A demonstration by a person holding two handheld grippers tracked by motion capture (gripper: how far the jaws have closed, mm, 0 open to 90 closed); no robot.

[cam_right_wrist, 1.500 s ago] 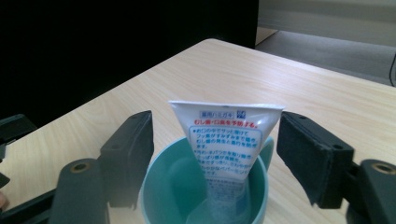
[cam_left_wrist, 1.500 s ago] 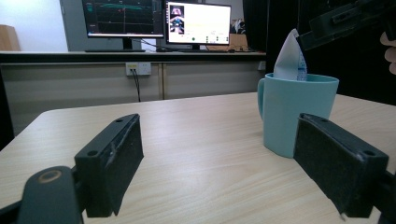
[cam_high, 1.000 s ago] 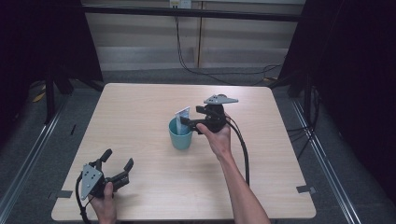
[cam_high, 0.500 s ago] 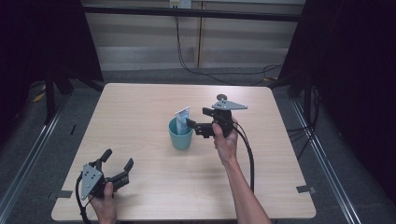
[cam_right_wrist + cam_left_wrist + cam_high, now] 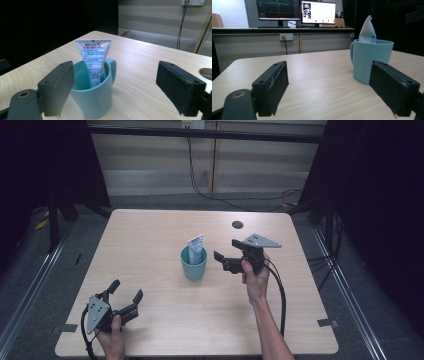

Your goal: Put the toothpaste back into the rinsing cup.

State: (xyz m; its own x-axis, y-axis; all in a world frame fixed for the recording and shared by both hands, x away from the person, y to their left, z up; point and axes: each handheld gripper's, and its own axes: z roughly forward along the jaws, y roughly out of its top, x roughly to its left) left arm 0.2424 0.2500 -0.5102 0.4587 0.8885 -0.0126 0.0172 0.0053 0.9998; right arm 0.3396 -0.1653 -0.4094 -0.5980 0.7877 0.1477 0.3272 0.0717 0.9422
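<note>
**Tube Stands in Cup, Grippers Stand Off**

A white tube point(image 5: 196, 249) stands upright in a teal cup point(image 5: 193, 265) near the centre of the wooden table point(image 5: 150, 240) — crimped end up. The right gripper point(image 5: 223, 260) hovers just beside the cup at its 3 o'clock, jaws spread wide and empty. The left gripper point(image 5: 125, 296) rests well apart at 7 o'clock, equally wide and empty. The placing step looks done; next likely calls for a clean retreat — without nudging the cup.
</note>
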